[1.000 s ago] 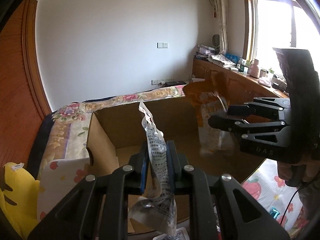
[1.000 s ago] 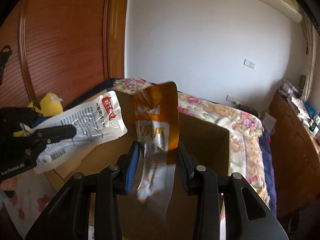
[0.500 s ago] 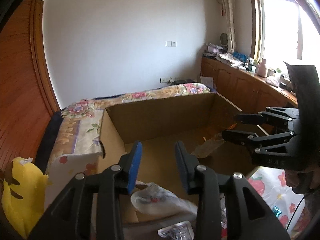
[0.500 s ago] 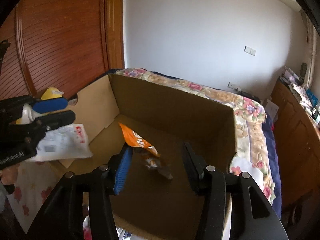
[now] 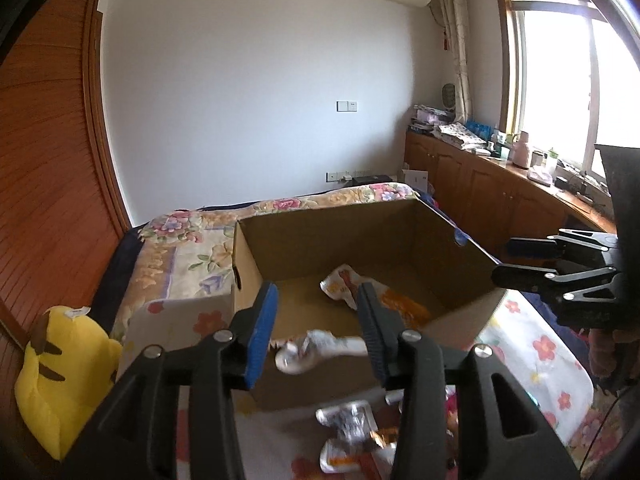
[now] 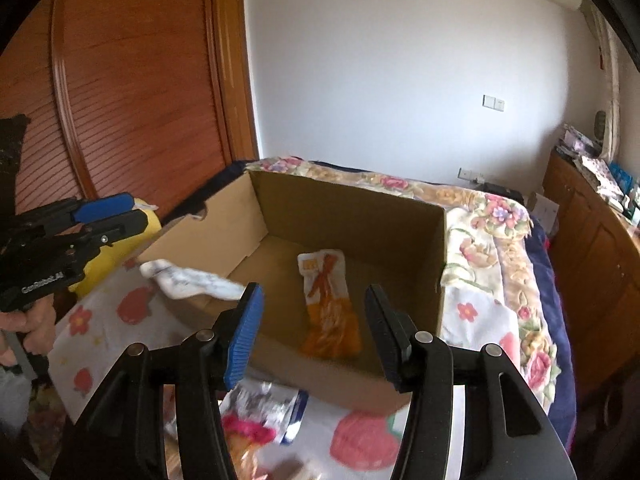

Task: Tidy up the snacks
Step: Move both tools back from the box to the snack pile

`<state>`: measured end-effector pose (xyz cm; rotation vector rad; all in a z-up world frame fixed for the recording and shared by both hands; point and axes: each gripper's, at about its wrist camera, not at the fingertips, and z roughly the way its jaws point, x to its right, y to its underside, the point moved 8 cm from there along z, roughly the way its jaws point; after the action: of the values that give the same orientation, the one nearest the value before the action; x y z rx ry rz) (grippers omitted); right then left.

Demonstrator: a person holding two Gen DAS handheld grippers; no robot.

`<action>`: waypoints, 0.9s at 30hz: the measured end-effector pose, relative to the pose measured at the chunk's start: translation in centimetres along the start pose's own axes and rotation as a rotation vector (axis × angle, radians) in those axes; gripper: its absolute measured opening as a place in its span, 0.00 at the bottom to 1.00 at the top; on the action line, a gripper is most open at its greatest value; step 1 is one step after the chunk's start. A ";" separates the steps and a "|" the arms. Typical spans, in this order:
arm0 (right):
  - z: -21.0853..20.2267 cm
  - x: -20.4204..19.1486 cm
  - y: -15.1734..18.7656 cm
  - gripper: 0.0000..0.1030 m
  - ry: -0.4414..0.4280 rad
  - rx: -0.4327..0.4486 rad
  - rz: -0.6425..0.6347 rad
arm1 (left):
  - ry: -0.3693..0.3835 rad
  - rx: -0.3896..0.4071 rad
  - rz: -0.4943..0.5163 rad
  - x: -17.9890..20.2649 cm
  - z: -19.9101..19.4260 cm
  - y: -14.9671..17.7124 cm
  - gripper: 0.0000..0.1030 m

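Left wrist cam looks along its fingers from the near-left corner of the cardboard box [image 5: 360,236], close, facing the far wall and window. Right wrist cam sits at the near-right, angled down into the box [image 6: 348,216], facing the wooden doors. Both share the box interior; each catches the other gripper at frame edge.

Brown cardboard box [image 6: 352,216], orange-white snack packet [image 6: 328,304], floral bedspread [image 6: 480,248]
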<state>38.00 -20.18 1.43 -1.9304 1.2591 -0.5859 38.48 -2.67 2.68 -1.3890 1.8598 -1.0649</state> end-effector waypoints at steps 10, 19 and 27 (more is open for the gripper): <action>-3.7 -1.7 5.3 0.52 -0.016 -0.015 0.030 | 0.032 -0.033 -0.009 2.2 -3.7 4.1 0.41; -3.6 -3.2 8.6 0.52 -0.044 -0.042 0.070 | 0.054 -0.081 0.011 5.2 -5.0 8.8 0.41; -2.8 -4.0 10.6 0.52 -0.064 -0.070 0.081 | 0.072 -0.125 0.013 6.8 -4.9 11.6 0.41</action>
<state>28.31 -20.01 -5.08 -1.9301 1.3260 -0.4408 26.75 -6.35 -4.62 -1.4230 2.0157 -1.0192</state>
